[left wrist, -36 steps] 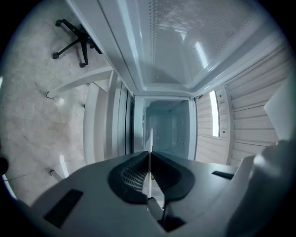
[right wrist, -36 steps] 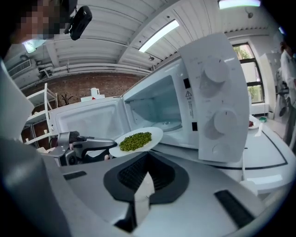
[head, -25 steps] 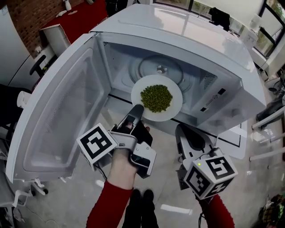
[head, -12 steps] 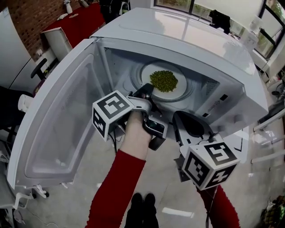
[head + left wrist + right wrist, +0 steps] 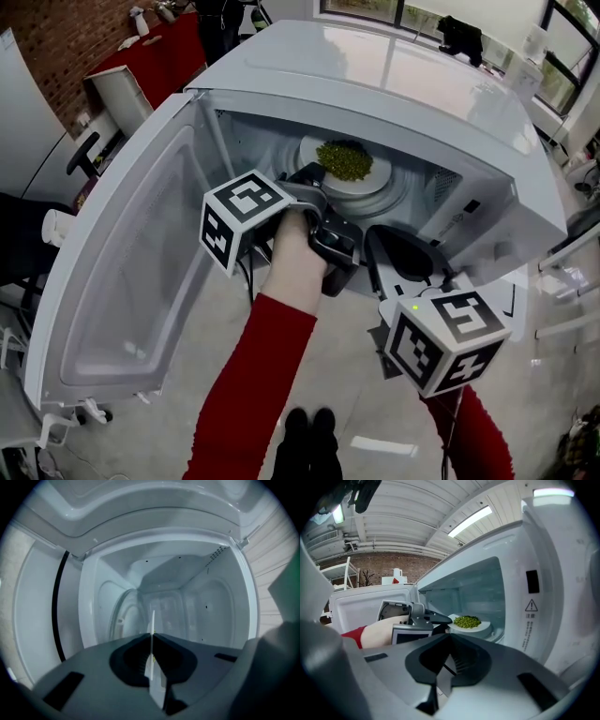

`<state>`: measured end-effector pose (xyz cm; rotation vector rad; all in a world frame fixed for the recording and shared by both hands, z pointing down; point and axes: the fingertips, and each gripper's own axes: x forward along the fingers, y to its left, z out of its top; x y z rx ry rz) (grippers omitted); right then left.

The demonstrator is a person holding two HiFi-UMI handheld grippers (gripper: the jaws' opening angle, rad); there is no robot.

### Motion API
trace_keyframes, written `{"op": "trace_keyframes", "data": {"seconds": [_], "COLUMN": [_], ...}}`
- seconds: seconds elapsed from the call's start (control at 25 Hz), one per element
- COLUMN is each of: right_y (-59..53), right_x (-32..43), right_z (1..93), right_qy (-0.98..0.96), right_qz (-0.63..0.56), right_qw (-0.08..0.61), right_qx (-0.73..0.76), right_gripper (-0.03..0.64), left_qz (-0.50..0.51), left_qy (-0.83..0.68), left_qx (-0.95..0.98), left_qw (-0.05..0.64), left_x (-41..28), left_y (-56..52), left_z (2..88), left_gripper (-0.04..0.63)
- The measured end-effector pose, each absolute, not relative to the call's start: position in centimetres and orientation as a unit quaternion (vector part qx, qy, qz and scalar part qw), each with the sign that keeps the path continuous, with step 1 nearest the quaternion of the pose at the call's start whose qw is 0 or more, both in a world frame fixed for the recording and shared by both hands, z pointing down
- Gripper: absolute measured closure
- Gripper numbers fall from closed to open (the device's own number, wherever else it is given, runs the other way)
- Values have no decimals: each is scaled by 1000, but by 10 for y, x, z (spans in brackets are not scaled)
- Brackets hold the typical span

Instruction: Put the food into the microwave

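Food, a heap of green peas (image 5: pixel 344 159), sits in the middle of a round white plate (image 5: pixel 367 182) that lies flat and face-up inside the open microwave (image 5: pixel 403 84). Being round, the plate has no long axis; its gripped edge faces the opening and its far edge faces the back wall.

Nearest the person, the right claw (image 5: pixel 375 242) hangs just outside the oven's mouth, below its front right edge. Its jaws are pressed together on nothing, and its marker cube (image 5: pixel 445 339) faces up. It points toward the cavity, and its own view shows the plate and peas from the side.

Beyond it, a red sleeve (image 5: pixel 253 394) leads to the left hand (image 5: pixel 295 248), which reaches past the swung-out door (image 5: pixel 131 262) into the cavity. The left claw (image 5: pixel 314 178) is clenched on the near rim of the plate. In the left gripper view that rim shows edge-on as a thin white line pinched between the jaws.

The plate is over the glass turntable (image 5: pixel 401 197), whose ring shows past its right side. Whether it rests on the glass or is held just above cannot be told. Behind it is the white back wall.

A second ago the plate was at the oven's mouth. Half a second ago it was over the turntable. Now it is deeper in, with the left arm pushed further inside, while the right claw has barely moved.
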<state>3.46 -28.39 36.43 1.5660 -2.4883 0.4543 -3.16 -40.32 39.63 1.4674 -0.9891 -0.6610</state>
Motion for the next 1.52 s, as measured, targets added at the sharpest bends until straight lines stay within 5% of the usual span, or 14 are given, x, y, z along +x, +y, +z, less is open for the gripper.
{"op": "trace_keyframes", "data": {"seconds": [1.52], "right_y": [-283], "right_x": [42], "right_z": [362], "right_qy": [-830], "right_qz": [146], "right_qw": [105], "right_qx": [528], "right_gripper": [603], "left_qz": [-1], "left_qy": [-567], "left_qx": [703], "left_qw": [429], "left_x": [-36], "left_y": [-416], "left_z": [405], "left_gripper": [535]}}
